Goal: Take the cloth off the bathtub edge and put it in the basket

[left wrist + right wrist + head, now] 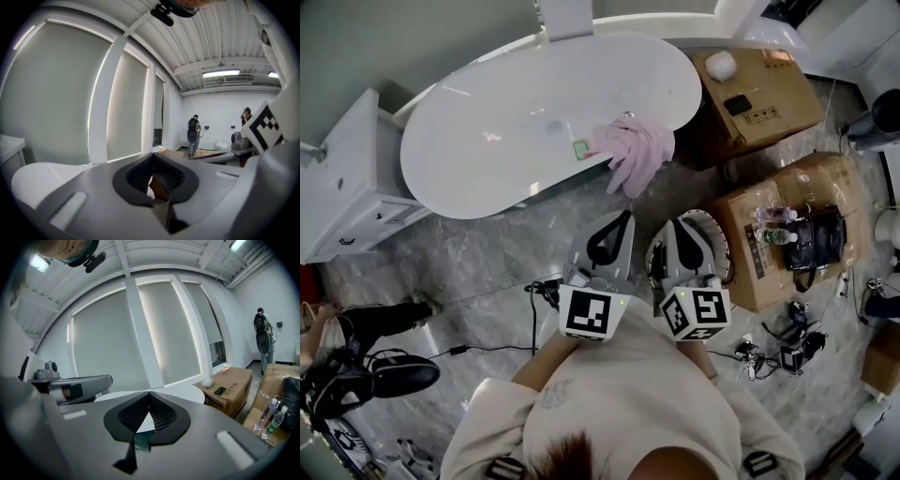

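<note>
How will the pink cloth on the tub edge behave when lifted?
Probably floppy: the pink cloth droops in folds over the bathtub edge. Likely light, and it may slide off the glossy rim if tugged by its hanging end.

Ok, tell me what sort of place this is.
Probably a mock bathroom set up in a lab or warehouse: a white bathtub with a pink cloth on its edge, but cardboard boxes on the floor beside it.
</note>
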The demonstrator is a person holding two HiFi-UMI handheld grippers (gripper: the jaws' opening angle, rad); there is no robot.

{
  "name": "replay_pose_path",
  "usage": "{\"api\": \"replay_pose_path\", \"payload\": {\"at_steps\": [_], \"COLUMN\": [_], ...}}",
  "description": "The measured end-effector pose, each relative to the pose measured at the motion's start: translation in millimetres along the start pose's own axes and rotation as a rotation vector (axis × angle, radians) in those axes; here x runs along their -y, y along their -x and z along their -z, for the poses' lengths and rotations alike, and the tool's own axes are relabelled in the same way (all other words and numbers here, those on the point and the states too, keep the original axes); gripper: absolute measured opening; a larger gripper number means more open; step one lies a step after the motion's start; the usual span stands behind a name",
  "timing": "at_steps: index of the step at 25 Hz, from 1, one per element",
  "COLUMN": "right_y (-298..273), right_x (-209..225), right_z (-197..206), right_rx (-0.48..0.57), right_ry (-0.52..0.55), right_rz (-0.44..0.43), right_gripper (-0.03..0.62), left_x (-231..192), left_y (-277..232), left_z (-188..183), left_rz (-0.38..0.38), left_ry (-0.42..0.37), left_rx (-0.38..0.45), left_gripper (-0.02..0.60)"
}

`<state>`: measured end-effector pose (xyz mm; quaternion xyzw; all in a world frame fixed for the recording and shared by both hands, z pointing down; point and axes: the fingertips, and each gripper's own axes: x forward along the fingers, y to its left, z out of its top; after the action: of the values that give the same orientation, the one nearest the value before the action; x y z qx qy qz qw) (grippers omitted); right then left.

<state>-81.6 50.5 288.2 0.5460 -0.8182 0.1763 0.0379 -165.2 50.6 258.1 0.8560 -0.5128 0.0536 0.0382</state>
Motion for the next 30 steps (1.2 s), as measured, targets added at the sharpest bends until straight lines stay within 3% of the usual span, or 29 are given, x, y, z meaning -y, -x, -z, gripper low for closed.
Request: {"api": "replay_pose_path", "payload": {"at_steps": [14, 24, 30], "right_y": [-72.7, -70.9, -79.9], "right_x": [-10.7, 3.6, 12.2], "right_z": [-16.8, -16.0, -15.7], "right_rx": [0.010, 0.000, -0.016], "right_ry": [-0.009, -0.009, -0.017], "right_rz": [0.076, 0.162, 0.167], "right_gripper": [0.000, 0.000, 0.000], "left_x": [-84.3, -102.0, -107.3], "left_y": [-38.8, -50.1, -61.5], "left_z": [-1.0, 2.8, 5.5], "left_rz": [0.022, 0.029, 0.027], "left_ry": [0.026, 0.080, 0.078], "left_rx": [-0.007, -0.016, -0.029], "left_gripper": [0.049, 0.049, 0.049]}}
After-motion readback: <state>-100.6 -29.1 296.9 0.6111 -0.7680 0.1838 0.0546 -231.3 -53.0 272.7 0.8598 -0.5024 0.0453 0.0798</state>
